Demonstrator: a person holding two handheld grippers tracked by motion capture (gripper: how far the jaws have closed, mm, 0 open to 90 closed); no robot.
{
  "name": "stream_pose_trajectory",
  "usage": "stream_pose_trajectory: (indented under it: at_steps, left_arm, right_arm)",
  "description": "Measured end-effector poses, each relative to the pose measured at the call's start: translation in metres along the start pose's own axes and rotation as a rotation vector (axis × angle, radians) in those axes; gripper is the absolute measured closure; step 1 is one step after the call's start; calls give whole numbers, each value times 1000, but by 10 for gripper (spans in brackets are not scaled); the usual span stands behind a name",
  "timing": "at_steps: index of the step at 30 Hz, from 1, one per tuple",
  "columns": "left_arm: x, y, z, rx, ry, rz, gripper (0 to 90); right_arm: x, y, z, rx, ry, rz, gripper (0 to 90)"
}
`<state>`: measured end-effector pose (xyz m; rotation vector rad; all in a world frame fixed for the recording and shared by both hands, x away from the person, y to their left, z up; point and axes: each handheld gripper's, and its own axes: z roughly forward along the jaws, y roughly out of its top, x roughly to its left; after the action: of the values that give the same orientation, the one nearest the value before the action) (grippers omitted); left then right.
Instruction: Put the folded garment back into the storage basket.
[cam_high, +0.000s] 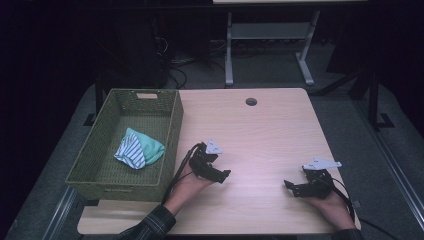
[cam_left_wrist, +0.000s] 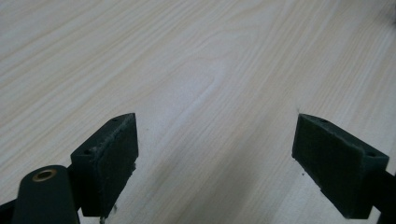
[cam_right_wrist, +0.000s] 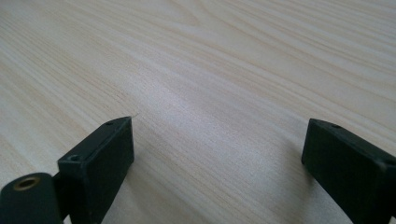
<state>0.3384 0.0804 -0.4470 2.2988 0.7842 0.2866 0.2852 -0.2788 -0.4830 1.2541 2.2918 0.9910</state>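
high view: both grippers (cam_high: 226, 174) low, jaws apart

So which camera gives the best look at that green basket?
The high view: the green basket sits at the table's left edge, holding folded cloths. The left and right gripper views show bare tabletop between open tongs.

Black tongs (cam_high: 226, 175) w/ grey plates (plaid sleeve (cam_high: 152, 226))
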Motion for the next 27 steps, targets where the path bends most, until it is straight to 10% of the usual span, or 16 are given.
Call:
stream_pose_trajectory:
  at_steps: [14, 27]
  left_arm:
    - [0, -11, 18, 55, 40, 20, 133]
    - [3, -21, 18, -21, 17, 8, 125]
  right_arm:
    - [0, 0, 0, 0, 0, 0, 86]
    - [0, 0, 0, 0, 0, 0, 85]
